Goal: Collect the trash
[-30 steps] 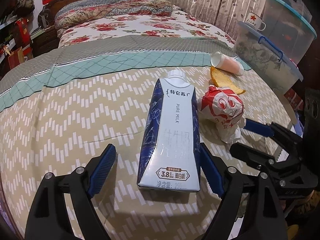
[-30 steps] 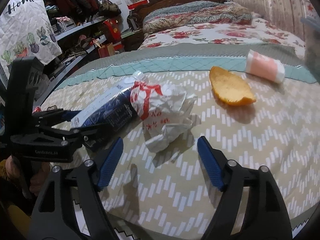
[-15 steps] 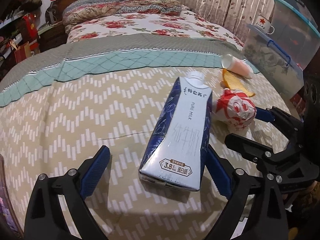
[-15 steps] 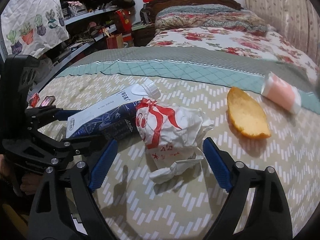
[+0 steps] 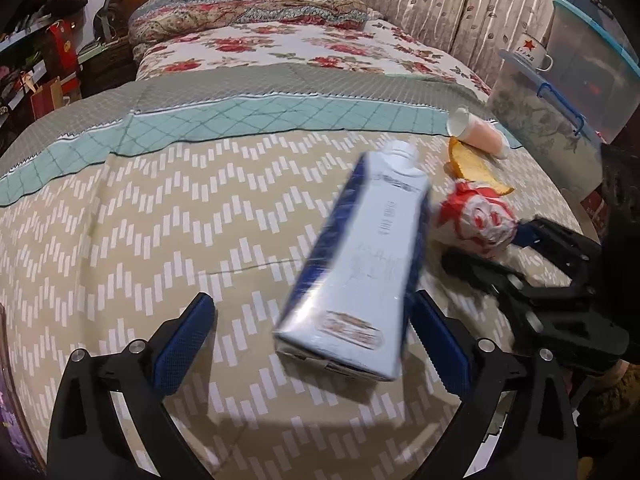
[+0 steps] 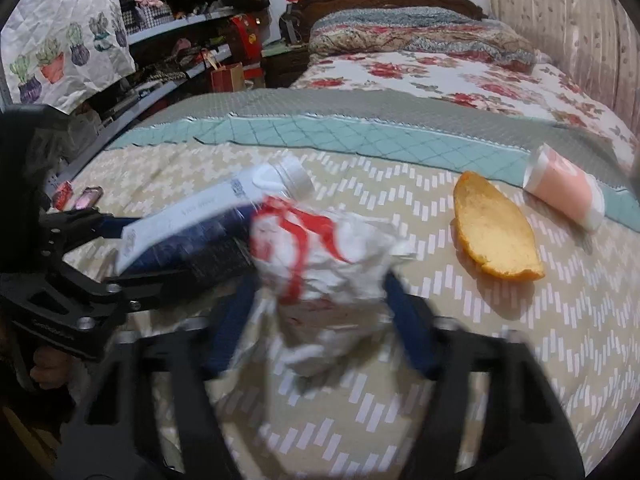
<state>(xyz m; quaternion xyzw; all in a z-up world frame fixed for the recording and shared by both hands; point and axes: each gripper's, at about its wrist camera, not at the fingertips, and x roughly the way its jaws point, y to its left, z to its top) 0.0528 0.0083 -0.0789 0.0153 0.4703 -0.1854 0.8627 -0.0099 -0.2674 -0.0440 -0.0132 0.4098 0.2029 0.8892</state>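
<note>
A blue and white milk carton (image 5: 360, 268) lies on the bed, between the fingers of my left gripper (image 5: 312, 332), which is open; its right finger (image 5: 436, 340) is next to the carton's side. The carton also shows in the right wrist view (image 6: 208, 224). A crumpled white and red paper wrapper (image 6: 324, 272) sits between the fingers of my right gripper (image 6: 320, 312), which have closed in against it; the view is blurred. The wrapper shows in the left wrist view (image 5: 476, 220) too. An orange peel (image 6: 492, 232) and a pink cup (image 6: 564, 192) lie further back.
The bed (image 5: 140, 220) has a beige zigzag cover, with a floral quilt (image 5: 300, 44) beyond. Clear plastic storage boxes (image 5: 560, 100) with a mug on top stand to the right. Shelves of clutter (image 6: 168, 52) stand to the left.
My right gripper has moved forward and closed around the wrapper. My left gripper has shifted left, so the carton now lies tilted against its right finger.
</note>
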